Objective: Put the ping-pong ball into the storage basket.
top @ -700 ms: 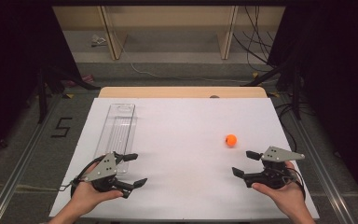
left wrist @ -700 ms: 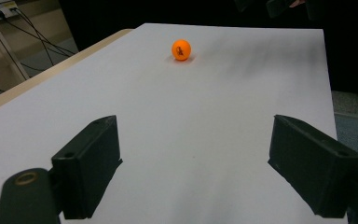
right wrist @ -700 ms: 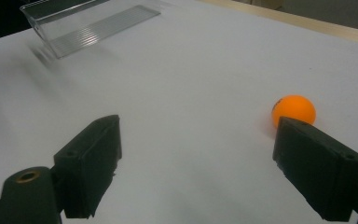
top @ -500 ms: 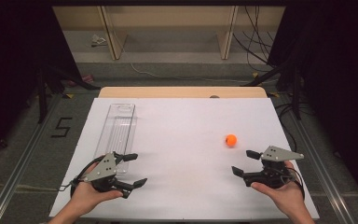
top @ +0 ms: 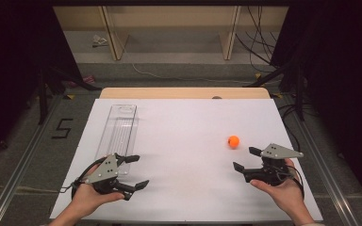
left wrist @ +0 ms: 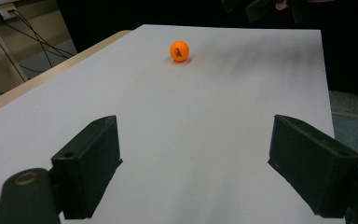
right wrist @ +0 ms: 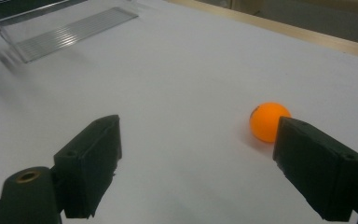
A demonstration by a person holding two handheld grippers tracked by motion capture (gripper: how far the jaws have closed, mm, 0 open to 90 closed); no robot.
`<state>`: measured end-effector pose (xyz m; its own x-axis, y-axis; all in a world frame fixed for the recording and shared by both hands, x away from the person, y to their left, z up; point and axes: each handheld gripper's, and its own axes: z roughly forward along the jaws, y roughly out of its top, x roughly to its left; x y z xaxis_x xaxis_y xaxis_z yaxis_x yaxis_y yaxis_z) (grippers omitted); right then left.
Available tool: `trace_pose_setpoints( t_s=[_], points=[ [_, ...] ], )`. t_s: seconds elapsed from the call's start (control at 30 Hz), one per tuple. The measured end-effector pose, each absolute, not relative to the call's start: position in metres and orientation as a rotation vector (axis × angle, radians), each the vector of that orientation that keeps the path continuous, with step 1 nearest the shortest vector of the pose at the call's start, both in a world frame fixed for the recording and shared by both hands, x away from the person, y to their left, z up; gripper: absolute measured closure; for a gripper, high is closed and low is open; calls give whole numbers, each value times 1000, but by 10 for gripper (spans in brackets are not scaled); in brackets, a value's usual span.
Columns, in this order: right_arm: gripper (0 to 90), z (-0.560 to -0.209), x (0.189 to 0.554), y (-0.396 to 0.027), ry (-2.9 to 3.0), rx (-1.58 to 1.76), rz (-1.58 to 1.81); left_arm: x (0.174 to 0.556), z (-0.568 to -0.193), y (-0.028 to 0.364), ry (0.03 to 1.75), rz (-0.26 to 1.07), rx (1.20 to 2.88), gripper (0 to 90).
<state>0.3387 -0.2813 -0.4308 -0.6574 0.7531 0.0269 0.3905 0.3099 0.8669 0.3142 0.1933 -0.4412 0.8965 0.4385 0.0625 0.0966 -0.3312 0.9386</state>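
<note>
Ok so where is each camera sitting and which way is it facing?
High view: above the person's side, looking forward and down on the white table; both hands hold the left gripper and right gripper.
Left gripper view: low, looking across at the orange ball; open jaws.
Right gripper view: low, facing the clear tray; open jaws.
All share the ball.

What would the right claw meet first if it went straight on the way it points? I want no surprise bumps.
Probably nothing soon: the open right claw points left across the bare white table. The orange ball lies just right of that line; the clear tray is far off, left.
</note>
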Motion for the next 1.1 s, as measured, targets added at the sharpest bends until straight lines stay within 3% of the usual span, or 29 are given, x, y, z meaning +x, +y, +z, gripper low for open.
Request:
trace_pose_setpoints(
  t_s=[1.1],
  points=[
    [163,-444,399,-268,2180,1075,1124,314,-441,194,385,367,1895,160]
  ],
)
